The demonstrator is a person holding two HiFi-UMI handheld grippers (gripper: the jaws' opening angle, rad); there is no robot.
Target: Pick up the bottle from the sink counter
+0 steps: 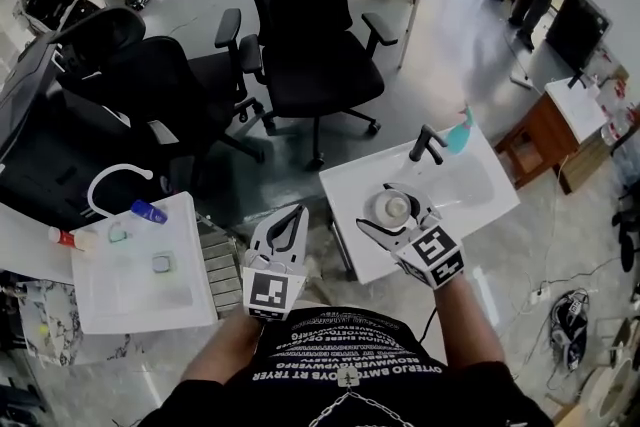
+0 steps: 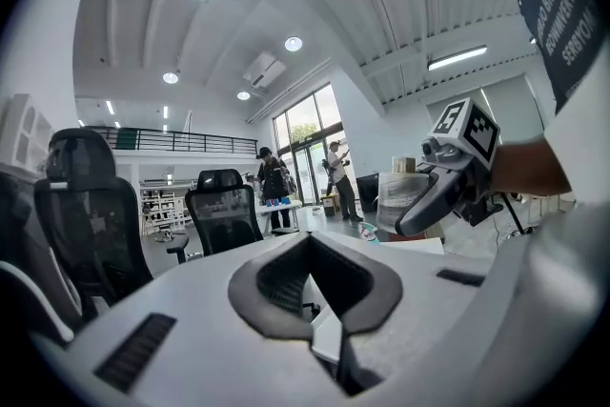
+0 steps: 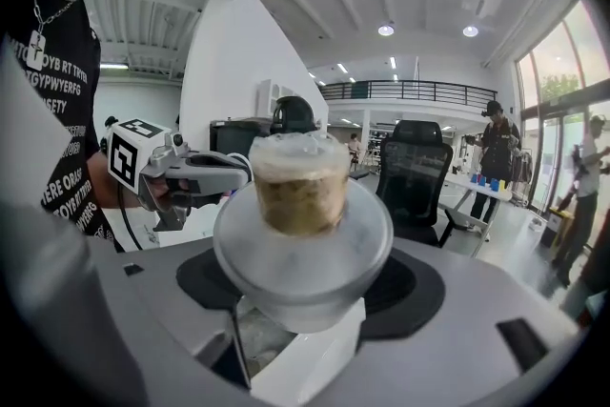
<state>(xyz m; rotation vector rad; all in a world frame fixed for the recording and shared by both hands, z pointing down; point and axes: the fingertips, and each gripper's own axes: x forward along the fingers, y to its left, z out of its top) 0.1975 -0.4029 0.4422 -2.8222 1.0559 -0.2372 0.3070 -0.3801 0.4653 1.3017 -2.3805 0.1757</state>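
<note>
The right gripper [image 1: 398,218] hangs over the near left part of the white sink counter [image 1: 470,187], with its jaws closed around the bottle [image 1: 390,206]. In the head view the bottle shows from above as a round pale cap between the two black fingers. In the right gripper view it fills the space between the jaws: a frosted, translucent body with a wide rounded shoulder and a narrower top section with a yellowish-brown tint. The jaws are held apart only by the width of the bottle. Whether its base touches the counter or is clear of it cannot be told.

The left gripper [image 1: 289,221] is to the left of the counter's near left corner, beside it and over the floor, apart from the right gripper. Its jaws are pressed together into a V-shaped notch with nothing between them, as the left gripper view shows.

On the far side of the counter stands a black faucet [image 1: 428,143], and a teal object [image 1: 460,132] sits just to its right at the far edge. Beyond the counter is a black office chair [image 1: 312,25]. To the left, well apart from the sink counter, a white table [image 1: 140,290] carries a small blue bottle [image 1: 148,211] and a white looped cable [image 1: 112,181] at its far edge.
</note>
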